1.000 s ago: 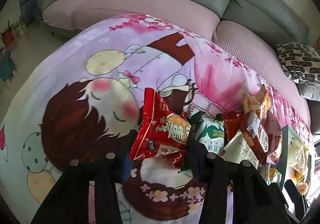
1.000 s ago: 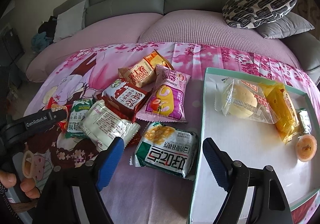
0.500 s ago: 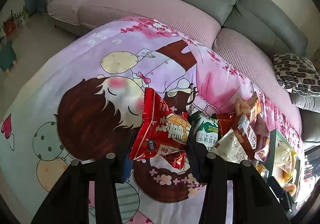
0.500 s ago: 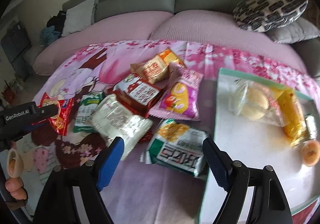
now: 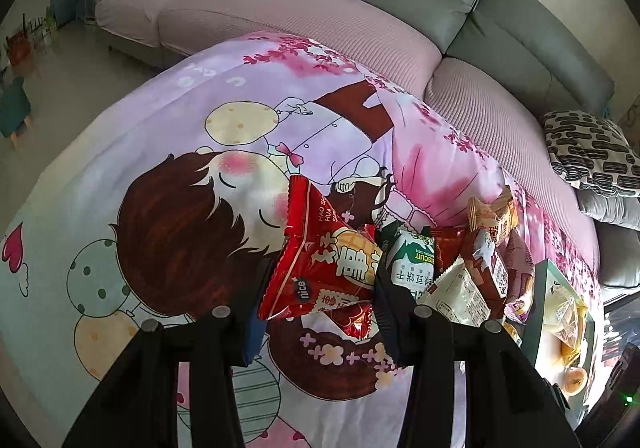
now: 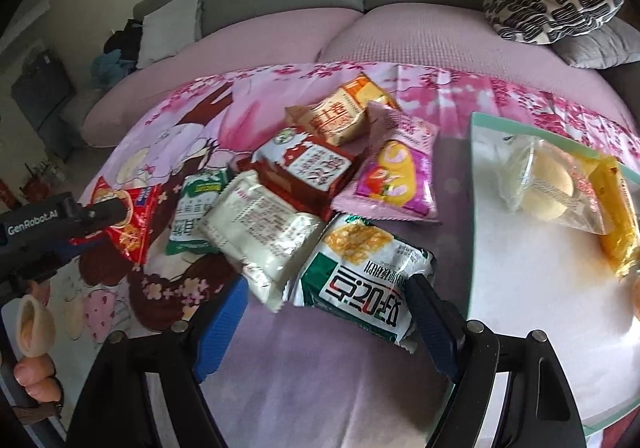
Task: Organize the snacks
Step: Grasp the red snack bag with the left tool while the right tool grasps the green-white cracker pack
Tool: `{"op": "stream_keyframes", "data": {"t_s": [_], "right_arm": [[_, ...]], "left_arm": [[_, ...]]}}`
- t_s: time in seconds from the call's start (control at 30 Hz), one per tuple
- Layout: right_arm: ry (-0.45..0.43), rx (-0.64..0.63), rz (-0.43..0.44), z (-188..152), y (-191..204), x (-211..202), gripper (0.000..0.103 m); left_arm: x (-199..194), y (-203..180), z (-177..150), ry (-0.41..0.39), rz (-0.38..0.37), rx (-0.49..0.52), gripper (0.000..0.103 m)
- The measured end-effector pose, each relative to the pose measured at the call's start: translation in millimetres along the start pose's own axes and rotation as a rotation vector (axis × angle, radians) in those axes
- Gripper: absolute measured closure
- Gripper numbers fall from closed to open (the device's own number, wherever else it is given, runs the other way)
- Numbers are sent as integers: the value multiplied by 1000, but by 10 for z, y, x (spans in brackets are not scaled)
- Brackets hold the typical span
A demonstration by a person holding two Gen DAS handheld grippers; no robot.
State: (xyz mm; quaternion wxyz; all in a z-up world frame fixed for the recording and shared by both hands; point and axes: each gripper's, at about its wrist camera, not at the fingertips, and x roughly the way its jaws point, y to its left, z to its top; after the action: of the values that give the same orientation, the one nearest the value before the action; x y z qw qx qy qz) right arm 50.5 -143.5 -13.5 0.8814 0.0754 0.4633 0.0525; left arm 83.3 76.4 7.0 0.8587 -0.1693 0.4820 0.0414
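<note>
Pinching a crinkly red foil packet (image 5: 328, 264) in left gripper (image 5: 320, 288) jaws, right gripper (image 6: 320, 308) jaws spread above glossy green-white packet (image 6: 360, 280).

Your two fisheye views are lit by soft, even daylight; colours on the cartoon blanket (image 5: 248, 151) read clearly and shadows under the packets are faint. Both pictures bend strongly toward the rim and go black in the corners. You get mild glare on the red snack packet (image 5: 332, 264) and the white tray (image 6: 532, 280). The right view looks slightly soft and hazy.
</note>
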Motion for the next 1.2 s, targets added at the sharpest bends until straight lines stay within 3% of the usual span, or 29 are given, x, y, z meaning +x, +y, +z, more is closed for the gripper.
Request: {"op": "stream_keyframes", "data": {"t_s": [0.23, 0.3, 0.43, 0.53, 0.83, 1.03, 1.2], "right_arm": [[0, 70, 136, -6, -50, -37, 21], [-17, 71, 116, 8, -67, -66, 23], [-59, 1, -16, 61, -50, -81, 23], [-55, -32, -40, 99, -56, -12, 23], [-42, -48, -8, 115, -60, 142, 23], [5, 5, 84, 70, -107, 116, 23], [29, -34, 67, 7, -46, 109, 23]], "left_arm": [[6, -10, -6, 5, 1, 2, 54], [7, -15, -6, 6, 1, 3, 54], [15, -20, -7, 11, -2, 4, 54], [18, -30, -8, 15, -6, 7, 54], [38, -44, -12, 20, -5, 12, 54], [50, -34, -8, 21, 2, 12, 54], [59, -42, -22, 24, 5, 15, 54]]}}
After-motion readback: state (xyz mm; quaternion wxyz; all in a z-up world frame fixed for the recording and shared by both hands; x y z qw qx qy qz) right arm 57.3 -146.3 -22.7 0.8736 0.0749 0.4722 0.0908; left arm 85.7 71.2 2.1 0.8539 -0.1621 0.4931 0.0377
